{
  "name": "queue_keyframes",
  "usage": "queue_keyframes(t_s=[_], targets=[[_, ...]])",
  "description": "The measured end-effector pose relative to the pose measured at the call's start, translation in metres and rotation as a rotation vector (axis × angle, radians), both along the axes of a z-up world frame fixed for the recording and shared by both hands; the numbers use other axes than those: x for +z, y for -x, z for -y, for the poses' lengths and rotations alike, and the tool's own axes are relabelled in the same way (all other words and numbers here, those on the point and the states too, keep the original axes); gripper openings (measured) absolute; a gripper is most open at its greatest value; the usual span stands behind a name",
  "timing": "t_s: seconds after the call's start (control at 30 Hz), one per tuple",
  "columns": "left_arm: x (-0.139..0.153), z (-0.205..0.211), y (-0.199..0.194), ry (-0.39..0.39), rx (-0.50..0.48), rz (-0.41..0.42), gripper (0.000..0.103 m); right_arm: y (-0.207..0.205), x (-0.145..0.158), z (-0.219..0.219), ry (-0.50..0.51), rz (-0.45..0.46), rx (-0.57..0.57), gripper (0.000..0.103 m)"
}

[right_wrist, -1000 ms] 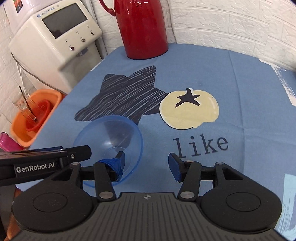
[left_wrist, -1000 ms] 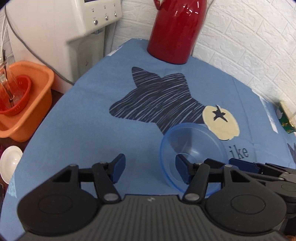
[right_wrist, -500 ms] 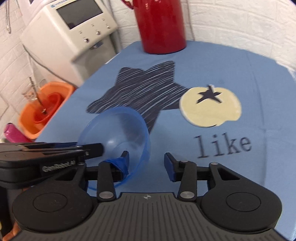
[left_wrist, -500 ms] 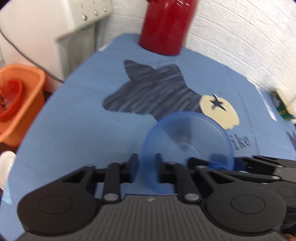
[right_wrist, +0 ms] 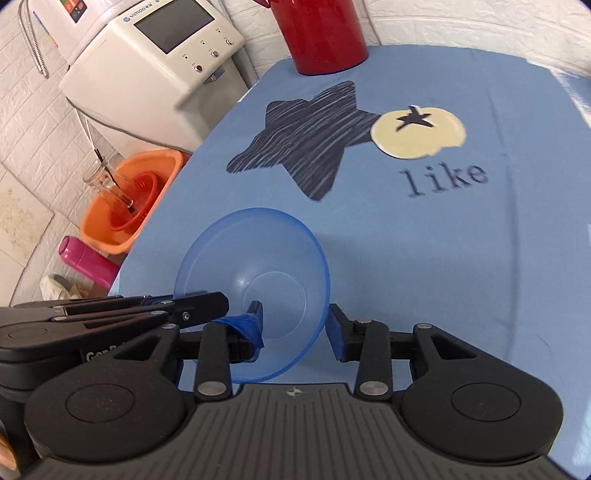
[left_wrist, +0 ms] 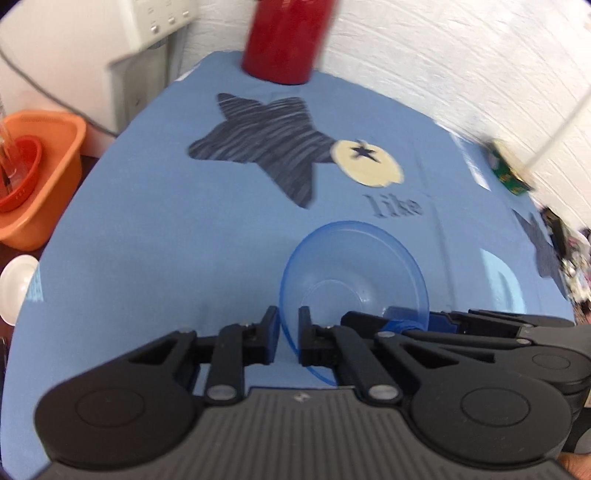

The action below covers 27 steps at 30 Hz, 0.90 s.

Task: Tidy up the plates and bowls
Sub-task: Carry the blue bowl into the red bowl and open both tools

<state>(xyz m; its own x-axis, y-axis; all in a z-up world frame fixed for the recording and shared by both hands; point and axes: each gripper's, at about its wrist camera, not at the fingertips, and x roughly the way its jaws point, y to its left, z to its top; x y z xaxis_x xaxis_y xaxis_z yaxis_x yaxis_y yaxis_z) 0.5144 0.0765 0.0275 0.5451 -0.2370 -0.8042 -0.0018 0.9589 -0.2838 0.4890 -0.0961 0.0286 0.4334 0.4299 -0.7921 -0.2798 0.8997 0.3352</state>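
Since a second ago your left gripper [left_wrist: 288, 334] has clamped the translucent blue plastic bowl [left_wrist: 354, 273]; your right gripper [right_wrist: 295, 328] stays released around its rim, nothing stacked yet.

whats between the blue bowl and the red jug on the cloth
Only printed tablecloth: the dark striped star lies between the blue bowl and the red jug, no other object. Both wrist views show it.

One clear blue bowl [right_wrist: 255, 280] in play; two grippers on it, left gripper [left_wrist: 287, 334] and right gripper [right_wrist: 295, 325]; one red jug [right_wrist: 319, 33]; one orange basin [right_wrist: 127, 199]; one white dispenser [right_wrist: 155, 70]; one pink bottle [right_wrist: 86, 260]
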Motion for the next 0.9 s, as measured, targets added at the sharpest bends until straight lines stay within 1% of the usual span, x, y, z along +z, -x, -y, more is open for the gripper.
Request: queue_keyframes(t_s=[0.17,0.27,0.33,0.47,0.6,0.7,0.83,0.9], targets=[[0.027,0.062,0.063,0.009,-0.117,0.033,0.0,0.071,0.032,0.047,0.049,0.054,-0.052,0.023],[0.034,0.104,0.101,0.027,-0.203,0.05,0.0,0.12,0.045,0.084,0.089,0.084,-0.11,0.023],[0.034,0.13,0.123,0.038,-0.253,0.047,0.0,0.15,0.048,0.107,0.114,0.098,-0.155,0.023],[0.027,0.177,0.161,0.021,-0.341,0.036,0.0,0.2,0.041,0.149,0.127,0.085,-0.243,0.022],[0.015,0.201,0.184,-0.02,-0.372,0.023,0.0,0.224,0.023,0.172,0.093,0.064,-0.291,0.022],[0.006,0.203,0.188,-0.036,-0.368,0.01,0.0,0.226,0.01,0.175,0.071,0.05,-0.293,0.022],[0.001,0.199,0.187,-0.035,-0.366,0.006,0.0,0.227,0.003,0.174,0.062,0.059,-0.271,0.021],[0.003,0.196,0.187,-0.02,-0.373,0.012,0.005,0.233,0.005,0.178,0.057,0.059,-0.268,0.021]])
